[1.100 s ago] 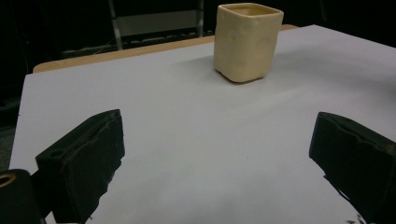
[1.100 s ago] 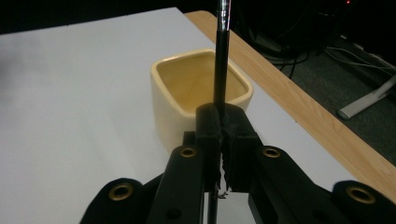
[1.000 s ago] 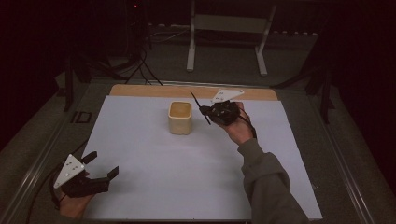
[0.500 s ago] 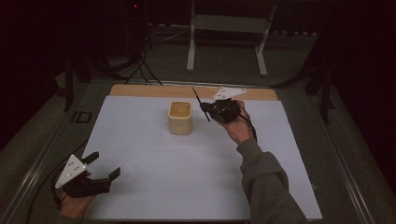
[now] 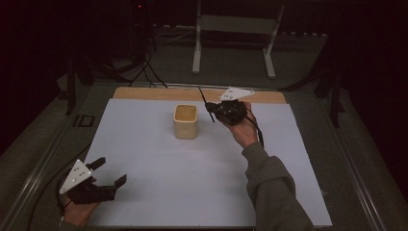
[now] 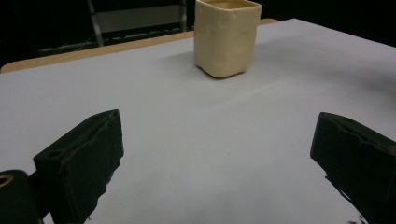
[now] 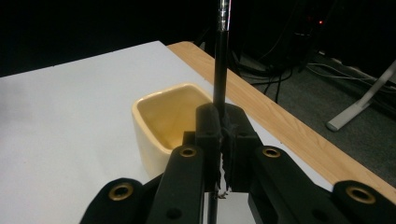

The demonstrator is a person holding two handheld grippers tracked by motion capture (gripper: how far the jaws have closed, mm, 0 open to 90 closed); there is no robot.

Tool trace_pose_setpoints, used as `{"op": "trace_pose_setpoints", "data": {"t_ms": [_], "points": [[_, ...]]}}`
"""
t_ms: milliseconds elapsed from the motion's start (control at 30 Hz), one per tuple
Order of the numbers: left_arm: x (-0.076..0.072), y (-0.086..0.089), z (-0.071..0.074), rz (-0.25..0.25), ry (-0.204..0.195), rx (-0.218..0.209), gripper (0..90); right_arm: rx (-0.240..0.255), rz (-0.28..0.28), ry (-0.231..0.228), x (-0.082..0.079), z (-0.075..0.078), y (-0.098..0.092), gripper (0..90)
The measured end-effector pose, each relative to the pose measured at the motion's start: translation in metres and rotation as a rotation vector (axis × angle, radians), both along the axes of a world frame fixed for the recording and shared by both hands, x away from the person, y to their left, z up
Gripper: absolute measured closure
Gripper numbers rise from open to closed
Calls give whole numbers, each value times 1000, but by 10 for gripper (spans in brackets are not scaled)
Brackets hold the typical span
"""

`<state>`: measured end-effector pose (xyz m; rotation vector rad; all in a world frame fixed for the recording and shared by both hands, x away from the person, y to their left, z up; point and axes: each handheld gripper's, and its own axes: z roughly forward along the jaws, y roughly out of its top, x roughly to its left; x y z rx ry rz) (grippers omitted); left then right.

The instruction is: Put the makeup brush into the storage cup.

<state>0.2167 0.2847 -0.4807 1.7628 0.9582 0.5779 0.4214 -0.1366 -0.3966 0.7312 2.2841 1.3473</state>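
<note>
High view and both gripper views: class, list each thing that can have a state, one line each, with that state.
Cream cup: upright on the white sheet, open-topped, not held.
Black pen: clamped, lifted beside the cup.
Right hand-held gripper: shut on the pen.
Left hand-held gripper: open, nothing between its jaws.

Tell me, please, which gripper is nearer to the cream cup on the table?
The right. The right gripper, clamping a thin black pen, sits just beside the cream cup. The left gripper rests open at the near left of the white mat, well away from it.
</note>
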Motion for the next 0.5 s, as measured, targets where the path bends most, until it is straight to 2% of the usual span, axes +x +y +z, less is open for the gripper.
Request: {"op": "trace_pose_setpoints", "data": {"t_ms": [500], "points": [[0, -1, 0, -5, -2, -3, 36, 49, -32, -22, 2, 3, 0, 860]]}}
